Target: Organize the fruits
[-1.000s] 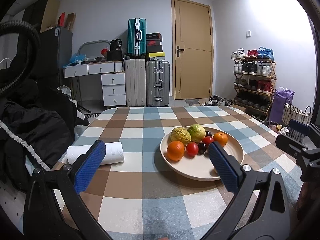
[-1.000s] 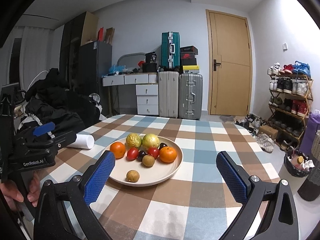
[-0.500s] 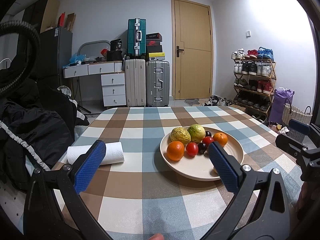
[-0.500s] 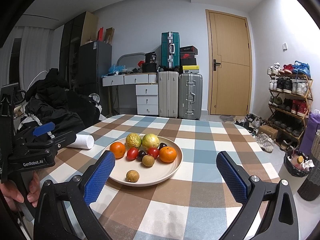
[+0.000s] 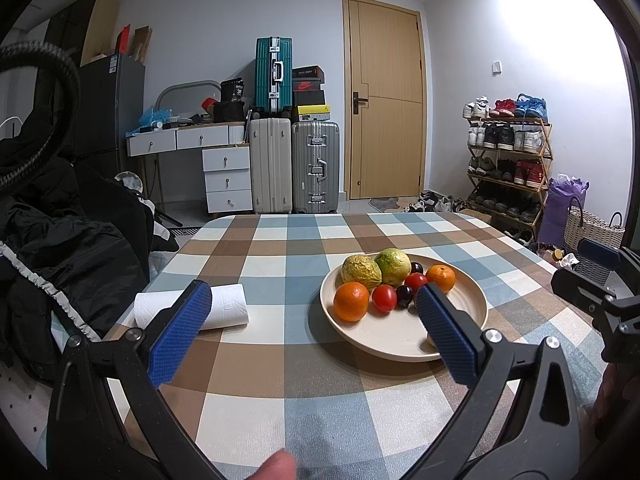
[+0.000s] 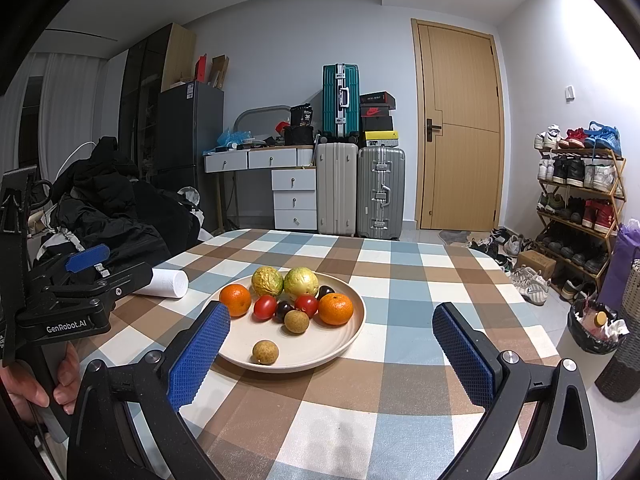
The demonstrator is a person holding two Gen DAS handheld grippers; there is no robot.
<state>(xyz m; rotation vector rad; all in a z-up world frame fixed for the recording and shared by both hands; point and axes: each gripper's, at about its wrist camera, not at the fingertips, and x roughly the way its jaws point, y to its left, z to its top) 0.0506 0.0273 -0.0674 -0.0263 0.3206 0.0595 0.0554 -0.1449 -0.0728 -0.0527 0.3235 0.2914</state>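
Beige plate (image 6: 352, 332) of fruit, both tools spread

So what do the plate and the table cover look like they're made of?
Plate: looks like matte cream ceramic or melamine, with faint concentric ridges and no glare; I can't tell which. Table cover: likely woven cloth, checked brown, blue and white, dull and lying flat.

In the left wrist view, the left gripper's right finger (image 5: 448, 334) hides most of a brown fruit (image 5: 431, 339) on the plate (image 5: 384, 340).
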